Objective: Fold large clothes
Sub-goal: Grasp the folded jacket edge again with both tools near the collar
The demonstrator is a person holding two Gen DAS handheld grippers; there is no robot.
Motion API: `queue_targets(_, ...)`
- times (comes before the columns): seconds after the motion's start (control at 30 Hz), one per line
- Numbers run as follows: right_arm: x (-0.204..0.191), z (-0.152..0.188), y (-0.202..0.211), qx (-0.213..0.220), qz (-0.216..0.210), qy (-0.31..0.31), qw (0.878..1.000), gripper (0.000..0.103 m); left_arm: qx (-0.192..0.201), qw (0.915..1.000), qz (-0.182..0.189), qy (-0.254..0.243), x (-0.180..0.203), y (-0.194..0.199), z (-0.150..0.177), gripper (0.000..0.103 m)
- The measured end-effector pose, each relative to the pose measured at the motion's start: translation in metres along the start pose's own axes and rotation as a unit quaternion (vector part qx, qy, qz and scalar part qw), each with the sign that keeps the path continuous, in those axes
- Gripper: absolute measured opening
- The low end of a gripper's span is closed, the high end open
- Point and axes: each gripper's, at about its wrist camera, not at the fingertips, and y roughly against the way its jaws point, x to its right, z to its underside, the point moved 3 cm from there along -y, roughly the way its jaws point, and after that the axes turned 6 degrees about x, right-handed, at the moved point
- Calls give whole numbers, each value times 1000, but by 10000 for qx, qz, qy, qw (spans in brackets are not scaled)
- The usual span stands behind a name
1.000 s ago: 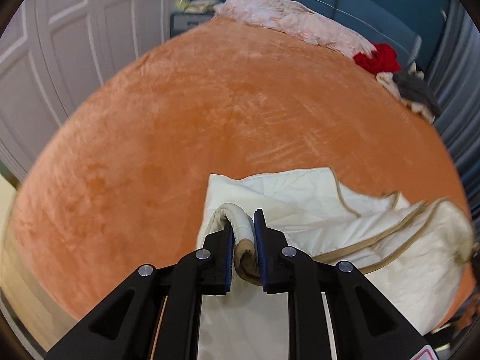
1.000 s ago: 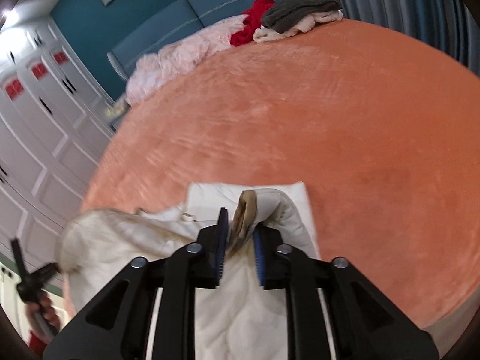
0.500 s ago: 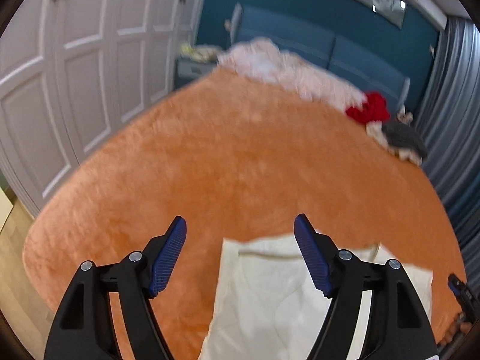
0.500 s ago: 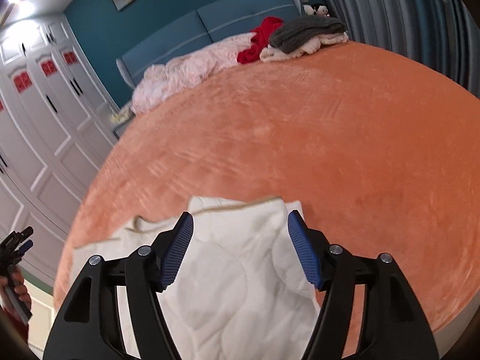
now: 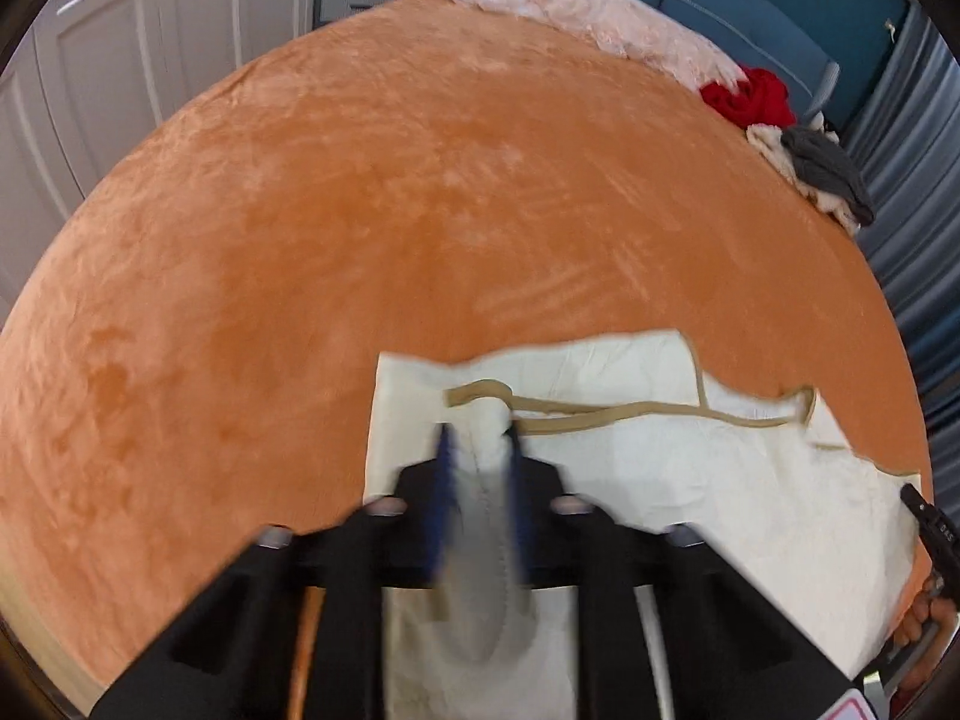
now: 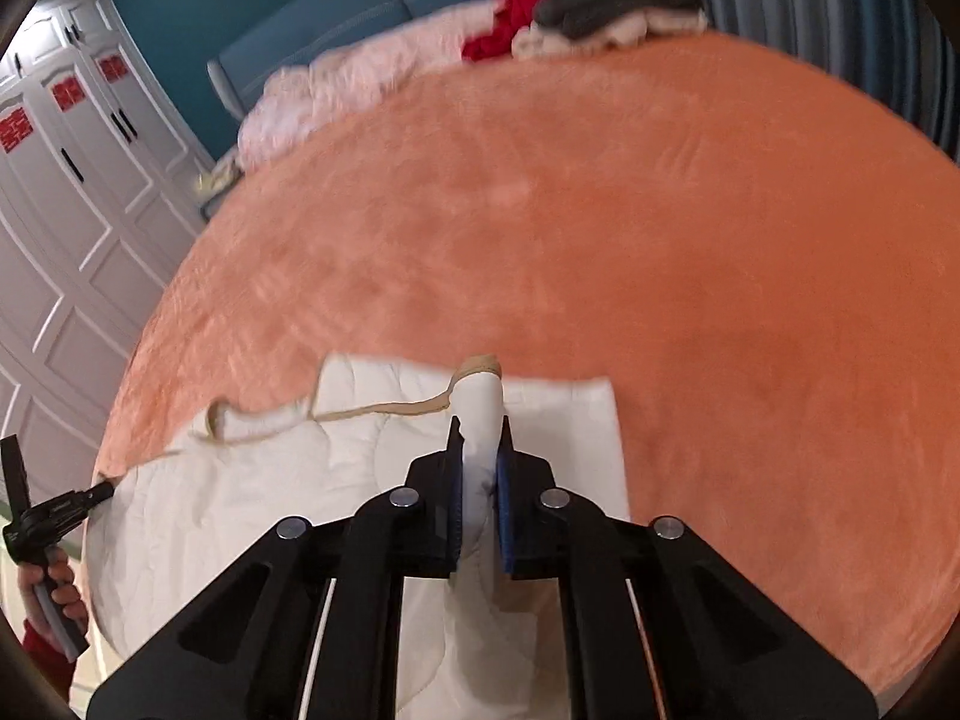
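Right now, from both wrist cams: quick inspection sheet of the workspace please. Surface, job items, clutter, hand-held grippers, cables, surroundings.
Surface: orange plush bedspread, mostly bare, with faint nap marks.
Job's things: cream quilted garment with tan trim, spread at the near edge of the bed and partly folded.
Clutter: pink blanket, red garment and grey garment piled at the far end by the headboard.
Grippers: left hand-held gripper shut on a fold of the cream garment, image blurred; right hand-held gripper shut on another fold.
Cables: nothing seen.
Surroundings: white wardrobe doors, blue headboard, grey curtain.
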Motion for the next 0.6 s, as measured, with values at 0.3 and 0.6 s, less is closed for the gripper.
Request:
queue_targets(0.3,4,7,-47,-273,686,141,9972,7,74,9967,-730,-337,16,-34,-13,7)
queue_targets(0.6,13,32,-75,-351,768,173,9963,9,264,9875,-1348,-771,18,-78,15,16)
